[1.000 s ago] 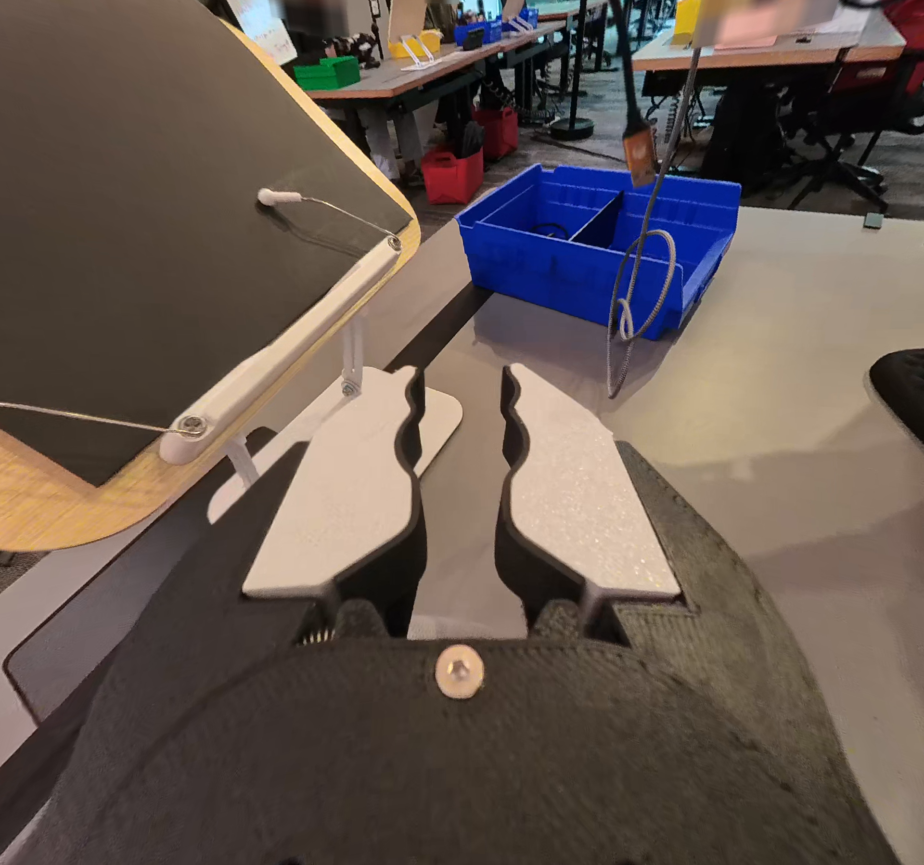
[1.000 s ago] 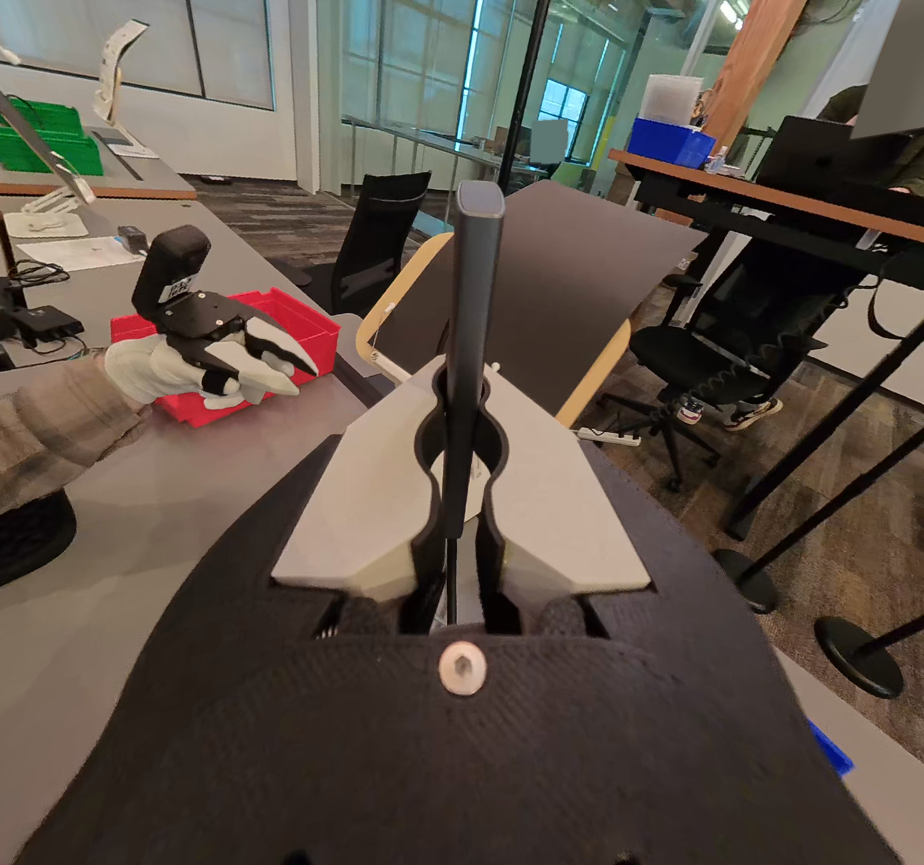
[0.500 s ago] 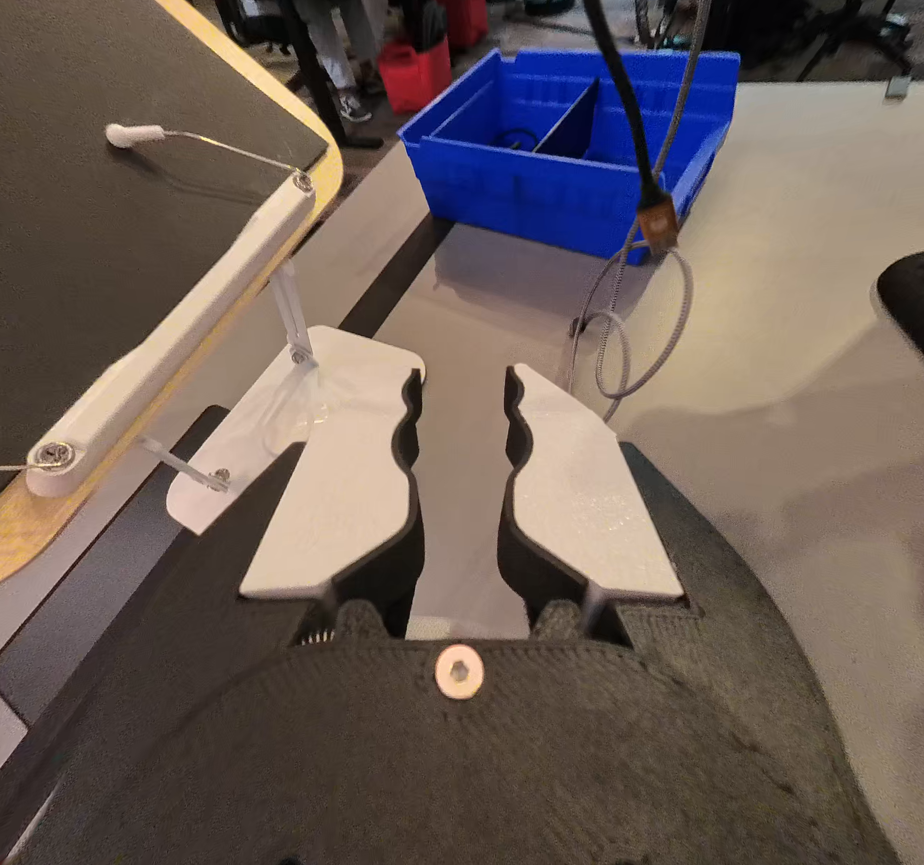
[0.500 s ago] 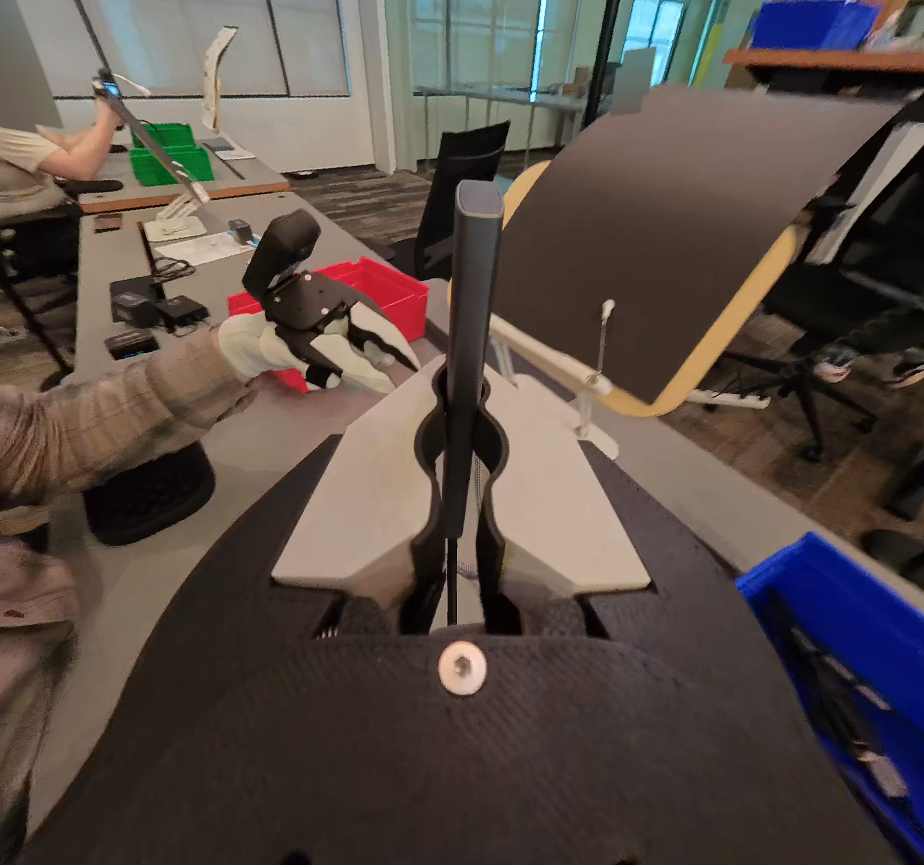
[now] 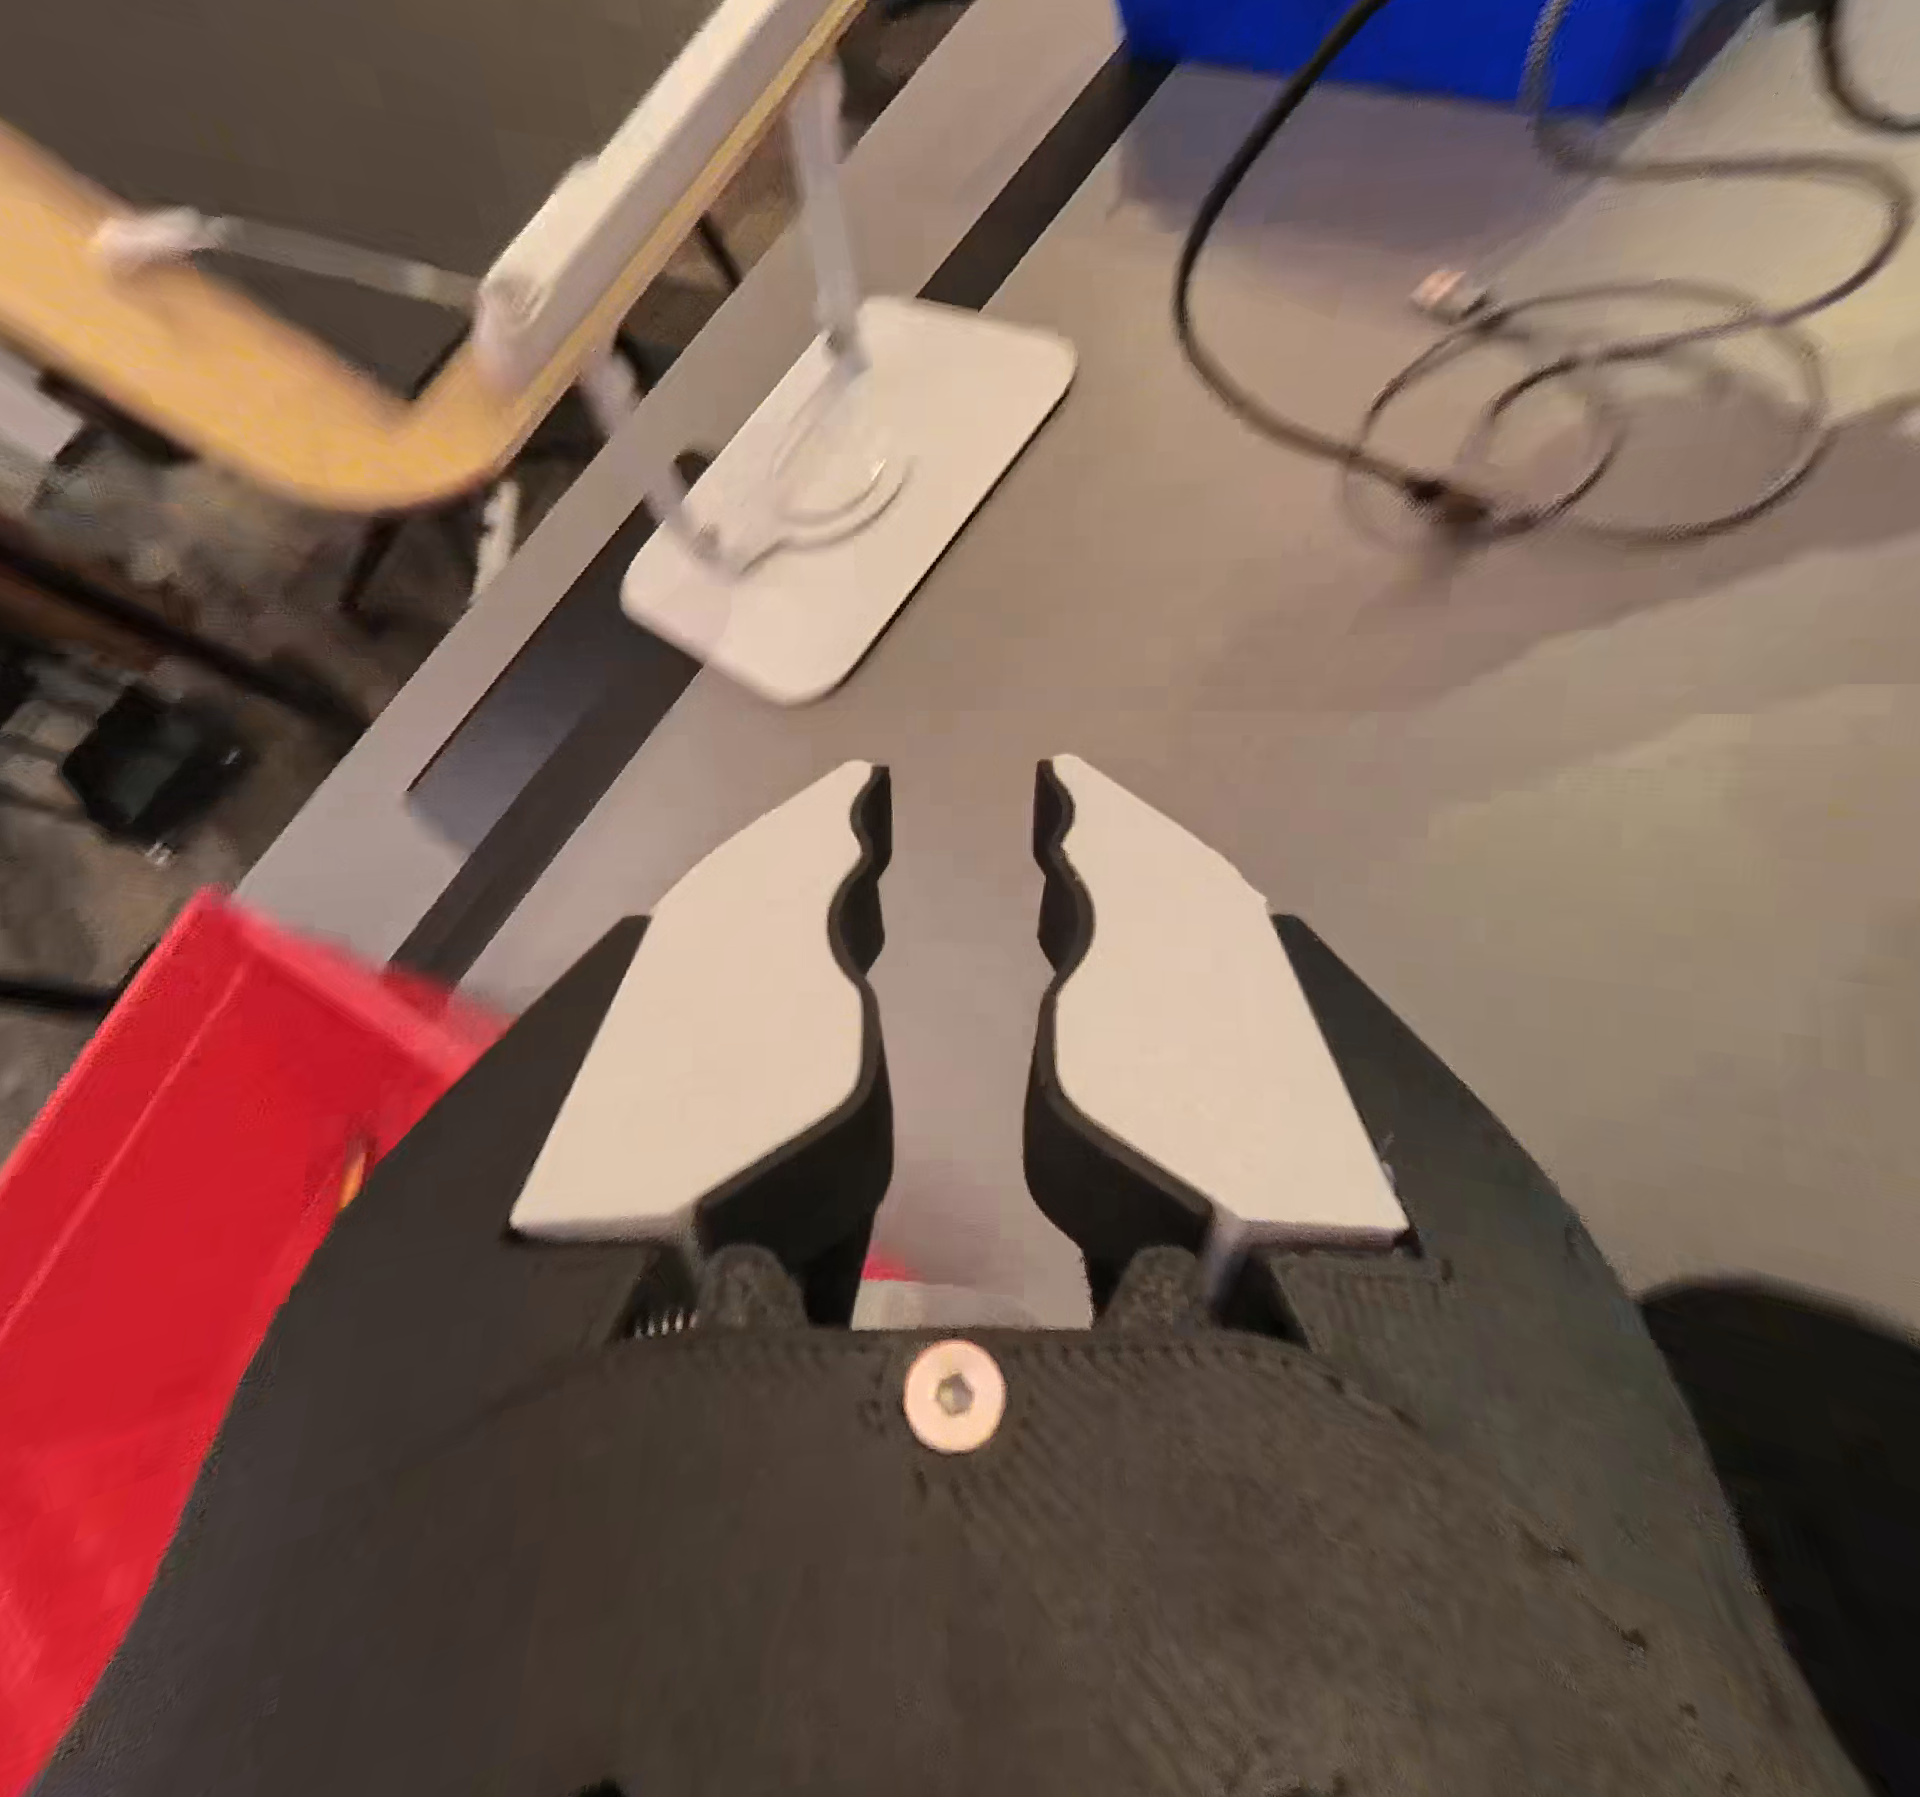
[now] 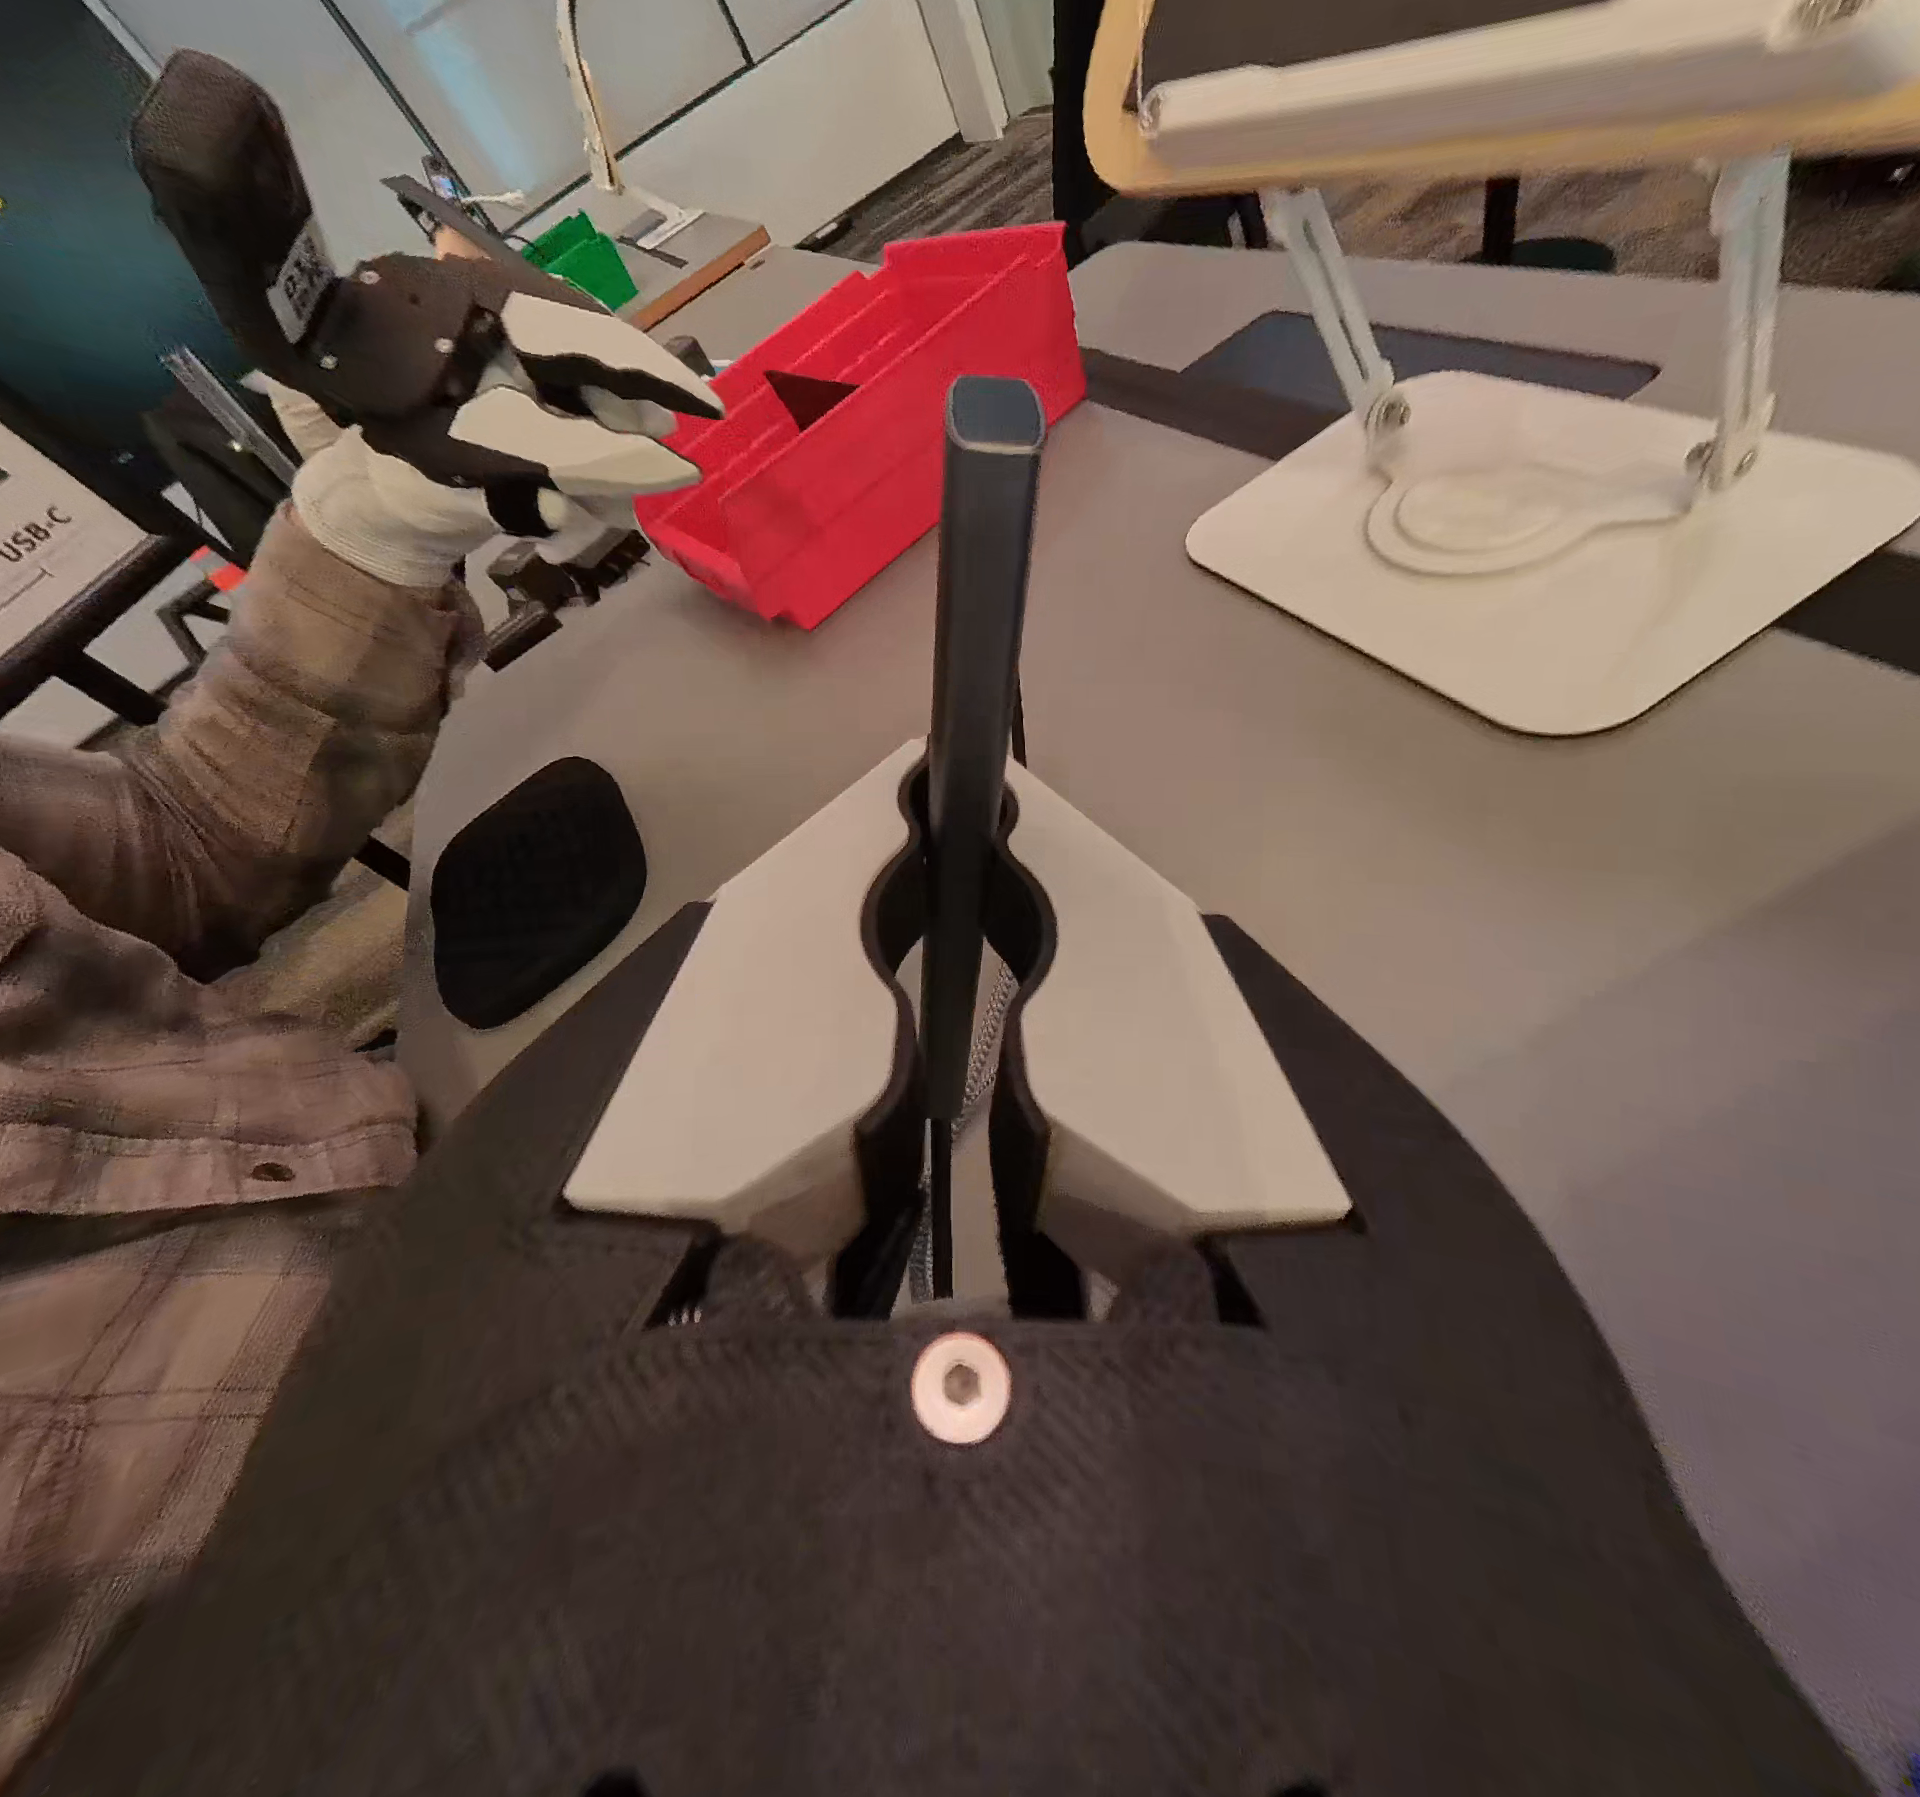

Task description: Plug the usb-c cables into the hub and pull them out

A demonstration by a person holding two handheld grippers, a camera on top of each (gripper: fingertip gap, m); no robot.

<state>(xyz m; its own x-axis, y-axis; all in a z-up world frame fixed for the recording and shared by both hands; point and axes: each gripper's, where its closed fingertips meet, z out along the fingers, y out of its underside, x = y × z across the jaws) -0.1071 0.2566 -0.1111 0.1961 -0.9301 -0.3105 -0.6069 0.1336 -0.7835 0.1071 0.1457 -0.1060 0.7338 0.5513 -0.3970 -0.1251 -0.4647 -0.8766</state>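
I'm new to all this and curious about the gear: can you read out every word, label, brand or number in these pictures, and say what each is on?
White sticker on the black body of the left gripper: dark marks, too small and blurred to read.
White sign at the left edge of the right wrist view: printed letters, which I do not repeat.
Left wrist view: no writing visible.

A white printed sign (image 6: 47,552), left of the red plastic bin (image 6: 873,459), bears lettering; a small white sticker (image 6: 296,282) sits on the left gripper (image 6: 691,443).
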